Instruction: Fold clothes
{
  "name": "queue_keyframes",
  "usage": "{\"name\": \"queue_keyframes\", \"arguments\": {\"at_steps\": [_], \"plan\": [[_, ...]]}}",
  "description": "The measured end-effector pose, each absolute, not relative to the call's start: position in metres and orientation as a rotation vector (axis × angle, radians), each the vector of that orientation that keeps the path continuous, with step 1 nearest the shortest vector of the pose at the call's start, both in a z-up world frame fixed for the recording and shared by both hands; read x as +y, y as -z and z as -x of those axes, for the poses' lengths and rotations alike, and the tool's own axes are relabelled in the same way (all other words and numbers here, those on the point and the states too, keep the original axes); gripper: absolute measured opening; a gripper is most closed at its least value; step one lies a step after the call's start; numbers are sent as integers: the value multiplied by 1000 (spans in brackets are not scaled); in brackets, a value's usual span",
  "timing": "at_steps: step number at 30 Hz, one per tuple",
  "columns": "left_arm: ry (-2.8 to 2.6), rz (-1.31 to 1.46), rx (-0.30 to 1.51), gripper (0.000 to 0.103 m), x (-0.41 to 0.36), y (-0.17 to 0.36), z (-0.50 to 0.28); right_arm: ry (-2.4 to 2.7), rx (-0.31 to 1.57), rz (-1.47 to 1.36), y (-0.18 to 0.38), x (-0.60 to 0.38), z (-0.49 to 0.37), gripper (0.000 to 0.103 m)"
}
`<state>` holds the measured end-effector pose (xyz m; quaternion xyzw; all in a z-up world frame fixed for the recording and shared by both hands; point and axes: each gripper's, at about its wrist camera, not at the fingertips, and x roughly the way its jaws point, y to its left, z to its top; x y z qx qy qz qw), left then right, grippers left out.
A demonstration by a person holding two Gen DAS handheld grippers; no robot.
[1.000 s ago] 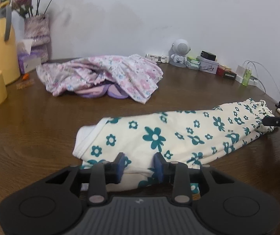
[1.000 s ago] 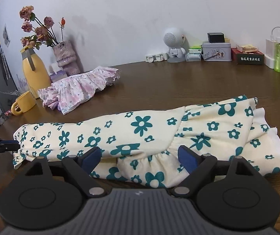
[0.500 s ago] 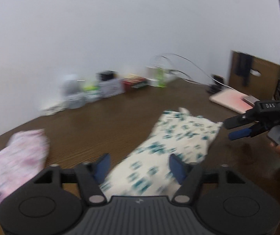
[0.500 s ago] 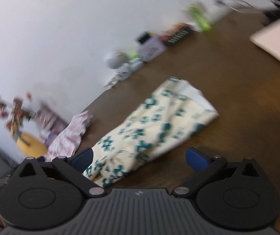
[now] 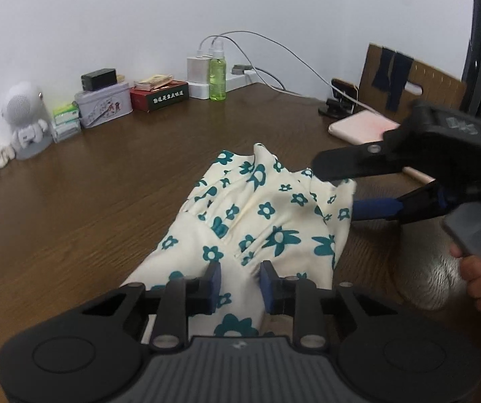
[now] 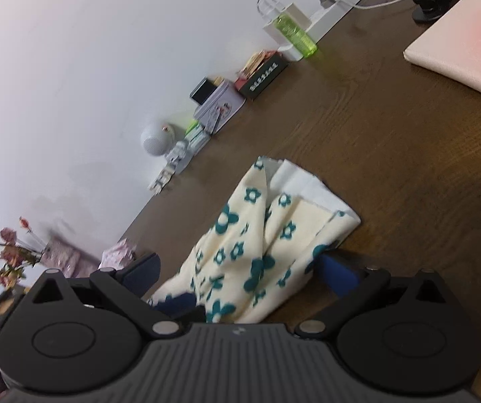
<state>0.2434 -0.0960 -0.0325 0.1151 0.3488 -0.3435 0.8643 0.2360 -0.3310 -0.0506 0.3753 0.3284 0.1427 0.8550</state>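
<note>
A cream garment with teal flowers (image 5: 267, 215) lies bunched on the brown wooden table (image 5: 89, 201). My left gripper (image 5: 240, 283) is low in the left wrist view. Its jaws are closing, and a ridge of the garment is pinched between the blue pads. My right gripper (image 5: 338, 188) comes in from the right, held by a person's hand (image 5: 475, 278). Its jaws stand wide and are closing slightly around the garment's far corner. In the tilted right wrist view the garment (image 6: 257, 245) lies between the right gripper's (image 6: 240, 272) fingers, and the left finger is clear of the cloth.
Along the wall stand a white astronaut figurine (image 5: 22, 117), a tin box (image 5: 102, 107), a red box (image 5: 160, 95), a green bottle (image 5: 217, 77) and a charger with cables (image 5: 197, 67). A pink pad (image 5: 361, 127) lies at the right. Flowers (image 6: 2, 255) and a pink garment (image 6: 119, 252) are far left.
My left gripper has swung right along the garment toward the right gripper, and the cloth is now bunched shorter. The right gripper has rolled, and its view is now tilted.
</note>
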Motion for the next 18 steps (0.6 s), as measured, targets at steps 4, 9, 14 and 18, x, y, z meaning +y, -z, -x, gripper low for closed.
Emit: {"name": "queue_keyframes", "arguments": {"at_steps": [4,9,14,18], "plan": [[724,-229,724,24,-94,32,-245,-248,667,-809,55,-330,-243,77],[731,-221,721,24,-92,32,-245,-207,654,-827,57,-327,-249,73],[731,-219,712,24,-92,33,-244,-155,678,-846,55,-321,-262,73],[735,-221,707,24,-92,34,-243,-110,731,-825,47,-311,-279,73]]}}
